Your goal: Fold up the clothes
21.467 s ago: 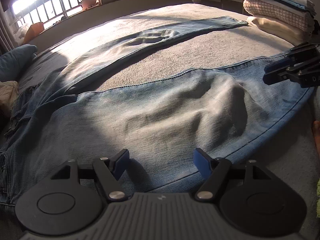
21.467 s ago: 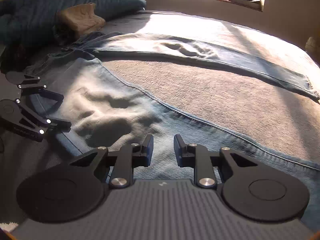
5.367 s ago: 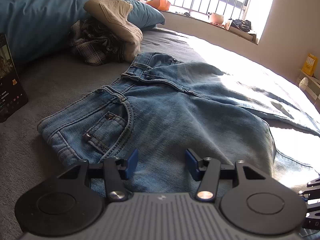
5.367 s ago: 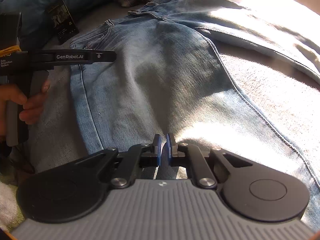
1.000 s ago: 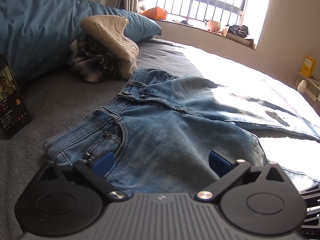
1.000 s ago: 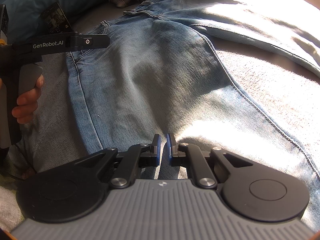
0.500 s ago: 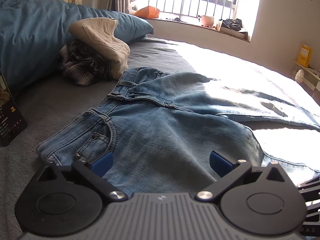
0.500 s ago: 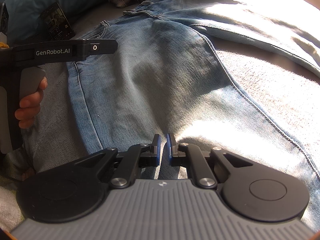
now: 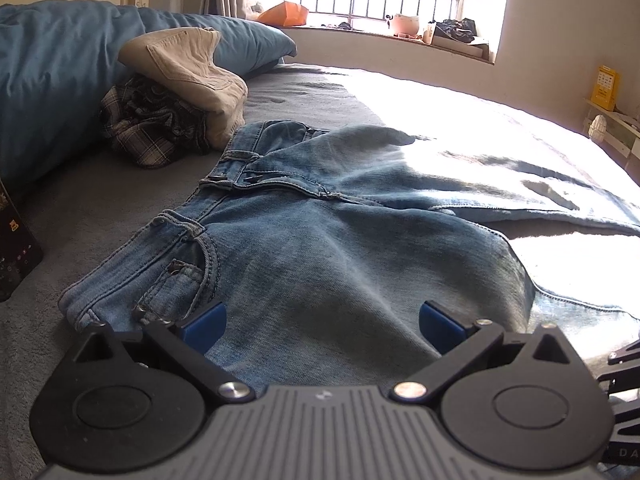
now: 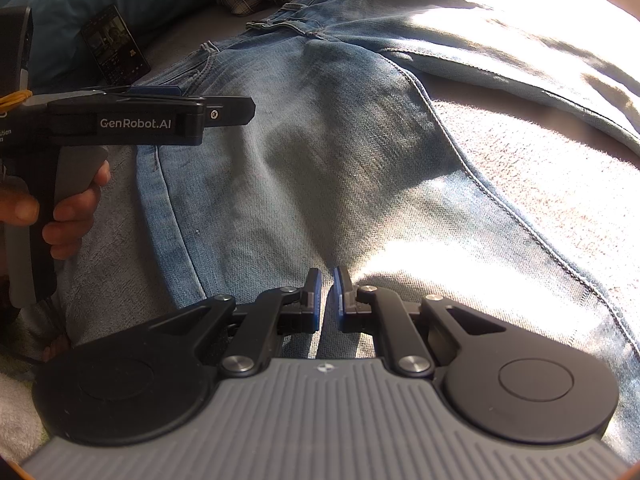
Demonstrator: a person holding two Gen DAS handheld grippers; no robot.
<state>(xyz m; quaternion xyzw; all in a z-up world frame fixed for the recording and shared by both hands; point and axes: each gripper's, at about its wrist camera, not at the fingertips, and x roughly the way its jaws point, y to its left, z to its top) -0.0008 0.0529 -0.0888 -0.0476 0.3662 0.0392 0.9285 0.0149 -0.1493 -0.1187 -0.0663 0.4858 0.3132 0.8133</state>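
Observation:
Blue jeans (image 9: pixel 328 248) lie flat on the grey bed, waistband to the left and legs spreading to the right into sunlight. My left gripper (image 9: pixel 322 324) hangs open and wide over the hip, its left pad (image 9: pixel 204 322) beside the front pocket (image 9: pixel 180 280). In the right wrist view the left gripper (image 10: pixel 208 100) shows side-on over the waist of the jeans (image 10: pixel 320 140), with a hand (image 10: pixel 72 208) on its grip. My right gripper (image 10: pixel 327 296) is low on the near thigh, jaws nearly together on a pinch of denim. Its black fingers (image 9: pixel 624 360) peek in at the left wrist view's right edge.
A beige garment (image 9: pixel 188 64) and a plaid one (image 9: pixel 148 124) are heaped against blue pillows (image 9: pixel 48 80) beyond the waistband. A phone (image 10: pixel 114 50) stands propped at the left. A barred window and cluttered sill (image 9: pixel 400 24) run behind the bed.
The left gripper, half open five seconds ago, now stands wide open and has slid slightly forward over the hip. The right gripper has stayed shut in the same spot.

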